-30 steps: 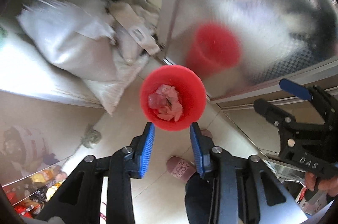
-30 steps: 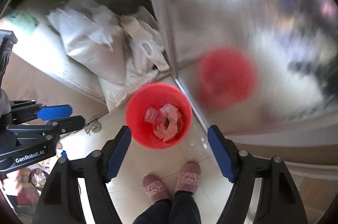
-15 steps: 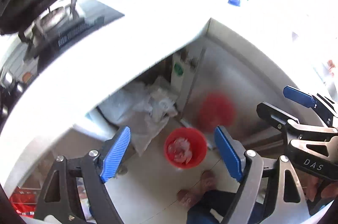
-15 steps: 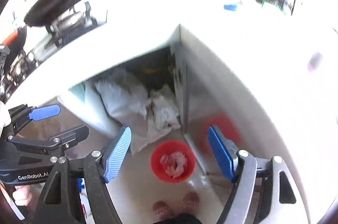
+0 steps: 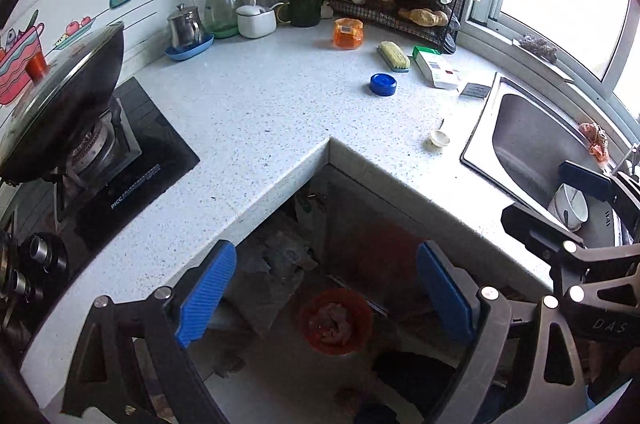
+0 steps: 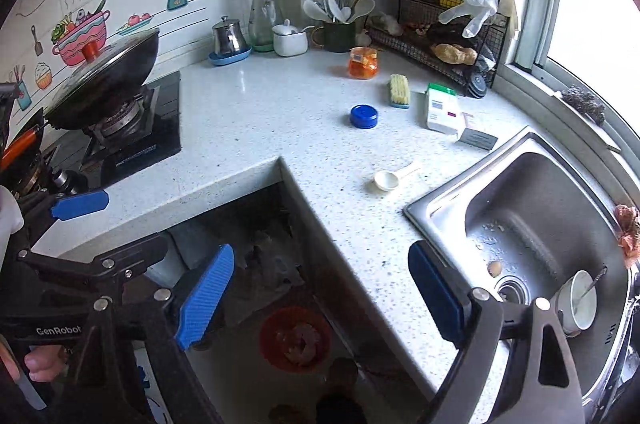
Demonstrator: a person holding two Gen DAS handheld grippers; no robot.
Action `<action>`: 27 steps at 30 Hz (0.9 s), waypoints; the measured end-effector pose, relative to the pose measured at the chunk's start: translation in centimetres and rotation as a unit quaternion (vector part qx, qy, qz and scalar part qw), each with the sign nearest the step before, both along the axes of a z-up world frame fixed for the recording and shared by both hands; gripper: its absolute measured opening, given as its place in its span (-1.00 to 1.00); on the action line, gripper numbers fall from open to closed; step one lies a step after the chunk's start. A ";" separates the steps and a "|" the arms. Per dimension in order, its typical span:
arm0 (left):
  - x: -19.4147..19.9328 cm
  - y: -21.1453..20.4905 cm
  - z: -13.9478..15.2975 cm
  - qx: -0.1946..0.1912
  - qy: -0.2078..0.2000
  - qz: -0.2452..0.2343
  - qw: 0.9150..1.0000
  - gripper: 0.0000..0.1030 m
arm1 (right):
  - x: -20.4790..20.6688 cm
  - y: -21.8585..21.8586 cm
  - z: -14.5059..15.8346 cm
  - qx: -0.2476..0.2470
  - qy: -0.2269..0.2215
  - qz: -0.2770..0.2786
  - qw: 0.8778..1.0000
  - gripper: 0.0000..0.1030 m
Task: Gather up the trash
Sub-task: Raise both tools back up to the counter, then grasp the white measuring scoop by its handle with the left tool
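Far below on the floor stands a red bin (image 5: pixel 336 322) (image 6: pixel 296 338) with pink scraps in it. My left gripper (image 5: pixel 324 284) hangs high above it, jaws opening, nothing between the blue pads. My right gripper (image 6: pixel 320 288) is beside it at the same height, jaws opening too, holding nothing. Each shows in the other's view: the right gripper (image 5: pixel 560 204) and the left gripper (image 6: pixel 100 230). On the speckled countertop (image 5: pixel 260 96) lie a blue lid (image 5: pixel 383 84) (image 6: pixel 364 116), a white scoop (image 5: pixel 440 138) (image 6: pixel 386 180), a white box (image 5: pixel 434 68) (image 6: pixel 442 108) and an orange packet (image 5: pixel 348 33) (image 6: pixel 363 63).
A lidded wok (image 5: pixel 60 100) sits on the stove at left. The steel sink (image 6: pixel 532 224) at right holds a white cup (image 6: pixel 578 300). A scrub brush (image 6: pixel 399 90), a wire rack (image 6: pixel 440 36) and jars line the back wall. A person's slippered feet stand by the bin.
Both grippers rose from just above the bin to above counter height, and both jaws widened. The countertop, stove and sink came into view and the bin shrank.
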State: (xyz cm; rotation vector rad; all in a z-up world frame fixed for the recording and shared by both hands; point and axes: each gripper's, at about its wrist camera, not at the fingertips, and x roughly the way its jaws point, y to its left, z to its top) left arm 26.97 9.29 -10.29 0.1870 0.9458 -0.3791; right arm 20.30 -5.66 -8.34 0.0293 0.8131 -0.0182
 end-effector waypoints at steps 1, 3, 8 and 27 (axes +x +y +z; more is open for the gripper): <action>0.3 -0.7 0.0 0.006 0.003 -0.006 1.000 0.78 | 0.1 -0.3 0.2 -0.005 -0.002 -0.007 1.000 0.95; 1.0 -2.2 -0.1 0.027 0.008 -0.020 0.999 0.83 | 0.3 -1.3 0.2 -0.008 0.000 -0.021 1.000 0.98; 3.6 -5.8 -0.9 0.059 0.024 -0.050 0.997 0.83 | 2.4 -4.2 -0.9 -0.002 0.039 -0.055 0.998 0.98; 14.7 -21.9 -6.8 0.106 0.098 -0.203 0.968 0.83 | 8.8 -17.1 -3.6 0.023 0.075 -0.168 0.983 0.99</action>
